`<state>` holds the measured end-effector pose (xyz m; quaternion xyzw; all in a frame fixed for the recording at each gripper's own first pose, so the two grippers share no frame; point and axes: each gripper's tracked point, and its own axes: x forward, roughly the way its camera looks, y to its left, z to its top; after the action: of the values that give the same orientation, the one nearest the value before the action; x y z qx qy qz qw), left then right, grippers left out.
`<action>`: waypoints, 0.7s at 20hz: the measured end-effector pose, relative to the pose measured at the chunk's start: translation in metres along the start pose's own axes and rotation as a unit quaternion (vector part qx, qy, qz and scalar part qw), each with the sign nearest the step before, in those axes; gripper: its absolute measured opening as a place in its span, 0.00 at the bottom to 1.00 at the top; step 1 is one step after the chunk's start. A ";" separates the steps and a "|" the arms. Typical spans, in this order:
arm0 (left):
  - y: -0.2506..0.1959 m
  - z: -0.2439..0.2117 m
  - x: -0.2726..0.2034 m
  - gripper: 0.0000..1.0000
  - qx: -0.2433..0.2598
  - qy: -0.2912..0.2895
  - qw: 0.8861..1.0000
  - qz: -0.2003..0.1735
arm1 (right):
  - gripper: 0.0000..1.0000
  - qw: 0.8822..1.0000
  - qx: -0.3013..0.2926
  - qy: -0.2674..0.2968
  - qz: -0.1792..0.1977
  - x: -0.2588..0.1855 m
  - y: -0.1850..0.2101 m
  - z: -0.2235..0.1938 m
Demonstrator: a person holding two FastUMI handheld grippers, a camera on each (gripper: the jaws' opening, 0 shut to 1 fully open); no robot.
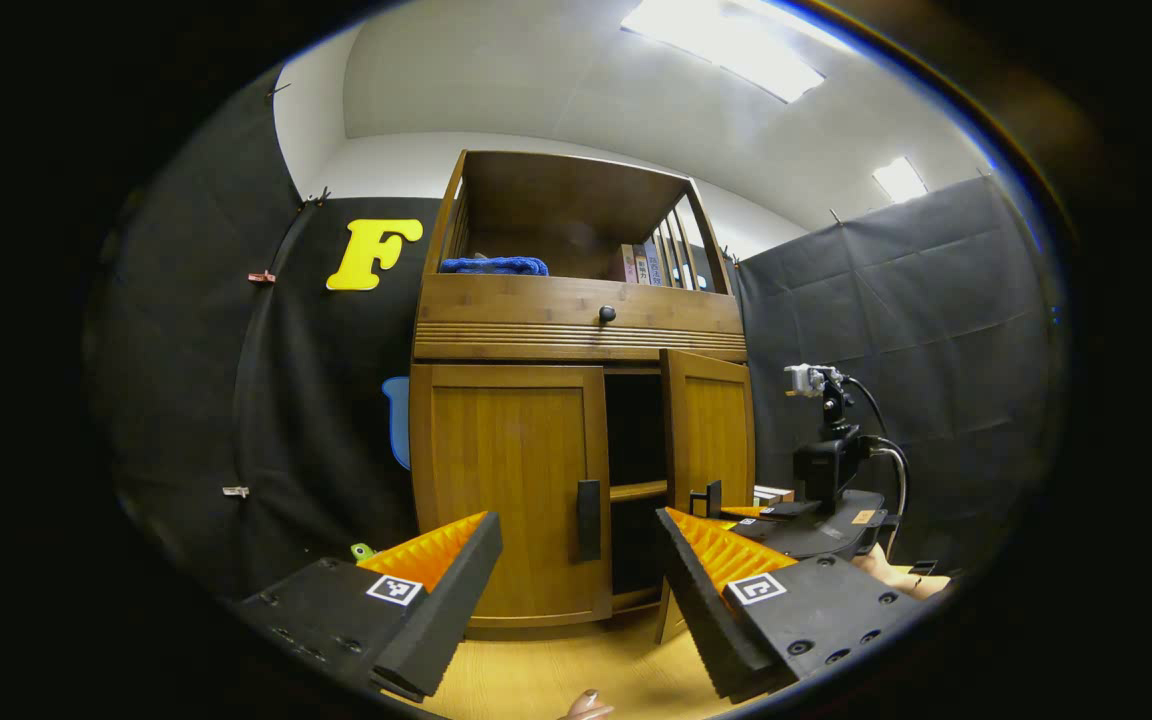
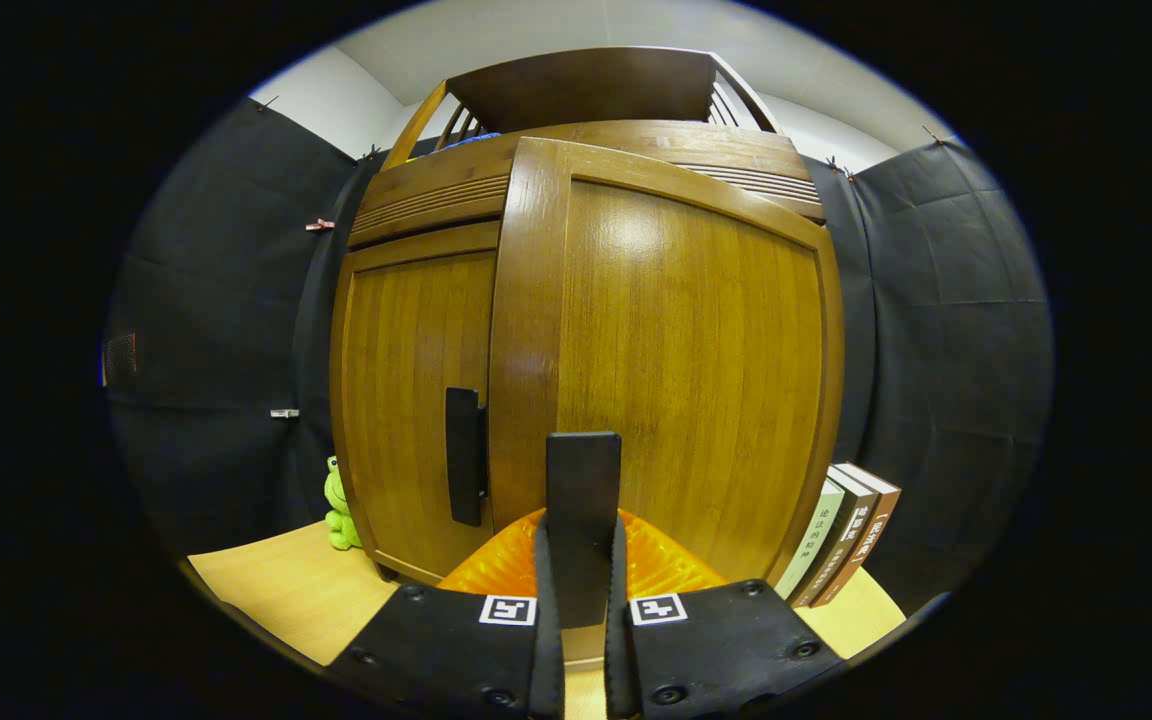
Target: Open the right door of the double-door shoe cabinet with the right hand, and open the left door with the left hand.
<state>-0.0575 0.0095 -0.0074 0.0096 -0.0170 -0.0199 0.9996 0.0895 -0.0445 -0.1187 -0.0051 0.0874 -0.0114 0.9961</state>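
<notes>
The wooden shoe cabinet (image 1: pixel 576 330) stands on a table. Its right door (image 1: pixel 708 430) is swung partly outward, and dark shelves show behind it. In the right gripper view that right door (image 2: pixel 676 340) is close up, and my right gripper (image 2: pixel 582 535) is shut on its dark upright handle (image 2: pixel 583 480). The right gripper (image 1: pixel 736 512) also shows at that door's edge in the left gripper view. The left door (image 1: pixel 506 490) is closed flat, with its handle (image 1: pixel 588 520) seen between the wide-apart fingers of my open left gripper (image 1: pixel 576 525), which holds nothing.
A drawer with a round knob (image 1: pixel 607 314) sits above the doors, and a blue cloth (image 1: pixel 493 265) and books (image 1: pixel 639 264) lie on the top shelf. Books (image 2: pixel 841 535) lean right of the cabinet. A green frog toy (image 2: pixel 339 510) sits to its left on the wooden tabletop (image 2: pixel 276 585).
</notes>
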 end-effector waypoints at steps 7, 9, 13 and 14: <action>-0.013 0.000 -0.002 0.95 -0.009 0.000 1.000 -0.015 | 0.19 1.000 -0.009 0.002 -0.012 -0.031 -0.018 0.002; -0.018 -0.001 -0.001 0.95 -0.011 0.002 1.000 -0.022 | 0.19 1.000 -0.009 0.003 -0.016 -0.039 -0.023 0.002; -0.031 -0.004 0.004 0.95 -0.015 0.004 0.999 -0.035 | 0.19 1.000 -0.013 0.009 -0.019 -0.056 -0.036 0.002; -0.035 -0.005 0.005 0.95 -0.015 0.005 0.999 -0.039 | 0.19 1.000 -0.015 0.010 -0.022 -0.060 -0.039 0.003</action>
<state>-0.0541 -0.0256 -0.0134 -0.0047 -0.0111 -0.0594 0.9982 0.0304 -0.0824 -0.1053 -0.0221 0.0970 -0.0321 0.9945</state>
